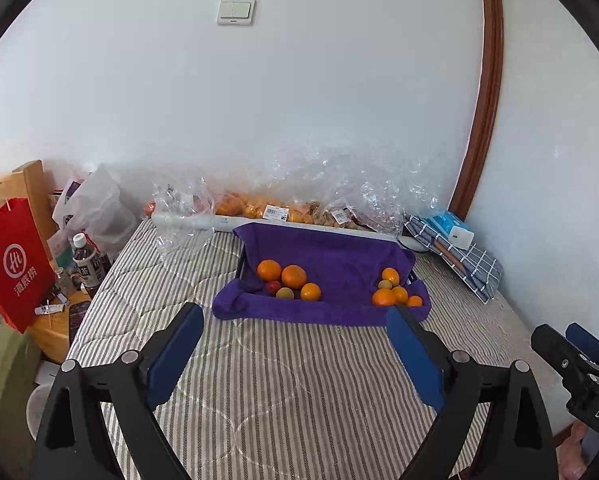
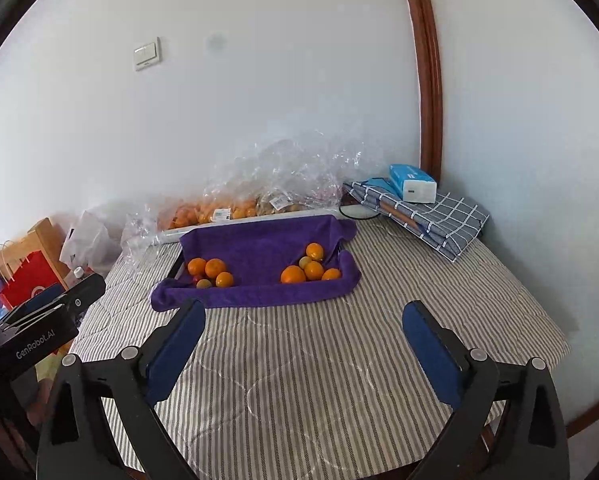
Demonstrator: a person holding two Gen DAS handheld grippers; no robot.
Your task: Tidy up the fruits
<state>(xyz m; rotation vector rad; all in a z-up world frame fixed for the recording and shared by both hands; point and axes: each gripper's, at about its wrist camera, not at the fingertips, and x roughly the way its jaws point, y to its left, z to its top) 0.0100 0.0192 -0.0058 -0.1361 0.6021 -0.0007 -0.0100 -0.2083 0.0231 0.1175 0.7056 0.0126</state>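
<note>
Your left claw [image 1: 295,330] and right claw [image 2: 304,326] both hover low over the striped quilt [image 2: 299,368], fingers spread wide, nothing pinched. Fruits sit well ahead of both claws in the purple towel-lined tray [image 1: 331,256]: 1 cluster at its left [image 1: 289,280], 1 at its right [image 1: 395,290]. Bagged fruit [image 1: 259,208] lies behind the tray along the white wall [image 1: 299,100]. Red bag [image 1: 13,260] stands far left, checked cloth [image 2: 431,212] far right.

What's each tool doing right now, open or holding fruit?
Left tool: open, holding nothing, above the striped grey quilted cloth.
Right tool: open, holding nothing, also short of the purple towel-lined tray.
</note>
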